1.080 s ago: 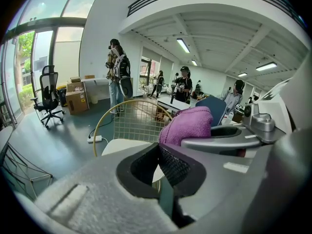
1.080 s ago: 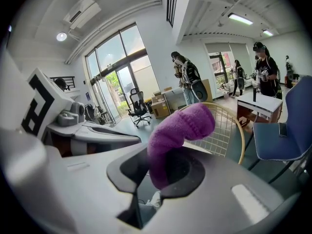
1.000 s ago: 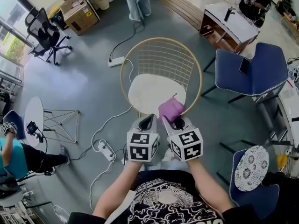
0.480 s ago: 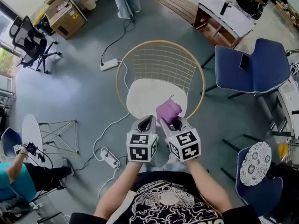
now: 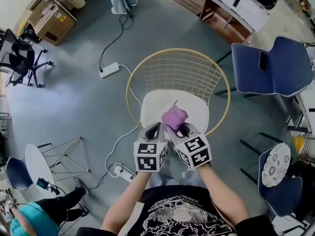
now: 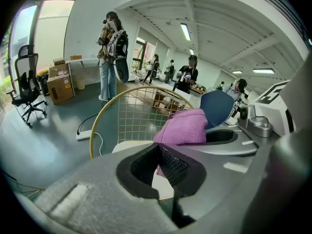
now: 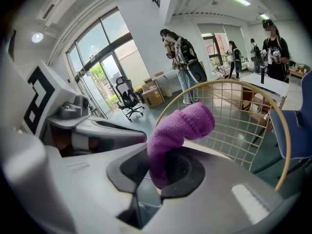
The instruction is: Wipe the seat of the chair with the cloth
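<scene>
A round chair with a gold wire back [image 5: 178, 70] and a white seat [image 5: 160, 104] stands in front of me. Over the seat's front part, a purple cloth [image 5: 173, 117] bulges up out of my right gripper [image 5: 180, 130], which is shut on it. In the right gripper view the cloth [image 7: 183, 126] curls up from between the jaws of the right gripper [image 7: 156, 177]. My left gripper [image 5: 153, 130] is held close beside the right one, at the seat's front edge. Its jaws meet at the tips with nothing in them [image 6: 159, 145]. The left gripper view shows the cloth [image 6: 183, 127] and the wire back [image 6: 131, 113].
A blue chair [image 5: 273, 65] stands to the right and a patterned one [image 5: 275, 163] at the lower right. Power strips [image 5: 109, 69] [image 5: 124, 172] and cables lie on the grey floor at the left. Also around are a desk [image 5: 236, 14], a small round table [image 5: 37, 163], and people standing behind.
The head view has shifted, so the chair lies more central and nearer. Both grippers keep almost the same pose side by side, and the cloth stays in the right one.
</scene>
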`<act>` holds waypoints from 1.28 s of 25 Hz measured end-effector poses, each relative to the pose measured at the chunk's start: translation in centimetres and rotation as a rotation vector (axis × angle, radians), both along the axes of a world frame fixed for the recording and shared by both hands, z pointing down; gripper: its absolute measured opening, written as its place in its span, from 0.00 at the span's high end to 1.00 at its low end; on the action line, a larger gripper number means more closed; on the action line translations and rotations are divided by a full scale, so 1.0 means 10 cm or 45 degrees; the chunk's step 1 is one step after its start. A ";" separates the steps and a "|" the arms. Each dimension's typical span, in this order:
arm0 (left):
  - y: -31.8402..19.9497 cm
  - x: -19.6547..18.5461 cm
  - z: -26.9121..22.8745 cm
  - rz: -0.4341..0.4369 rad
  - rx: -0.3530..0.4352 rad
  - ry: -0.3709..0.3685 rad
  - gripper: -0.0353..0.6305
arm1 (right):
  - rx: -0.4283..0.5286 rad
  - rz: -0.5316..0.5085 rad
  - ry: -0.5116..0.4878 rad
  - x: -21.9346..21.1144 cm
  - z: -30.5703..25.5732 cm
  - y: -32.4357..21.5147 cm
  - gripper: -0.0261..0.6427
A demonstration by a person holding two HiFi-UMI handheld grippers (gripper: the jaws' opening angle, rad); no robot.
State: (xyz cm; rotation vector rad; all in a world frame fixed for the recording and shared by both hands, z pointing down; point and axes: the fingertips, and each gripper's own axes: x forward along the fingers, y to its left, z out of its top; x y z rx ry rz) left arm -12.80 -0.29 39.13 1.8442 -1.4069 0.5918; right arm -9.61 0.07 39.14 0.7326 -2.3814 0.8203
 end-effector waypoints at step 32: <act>-0.46 -0.98 1.62 0.045 -0.247 -0.021 0.96 | -0.482 0.071 -0.128 -1.24 2.21 -0.68 0.87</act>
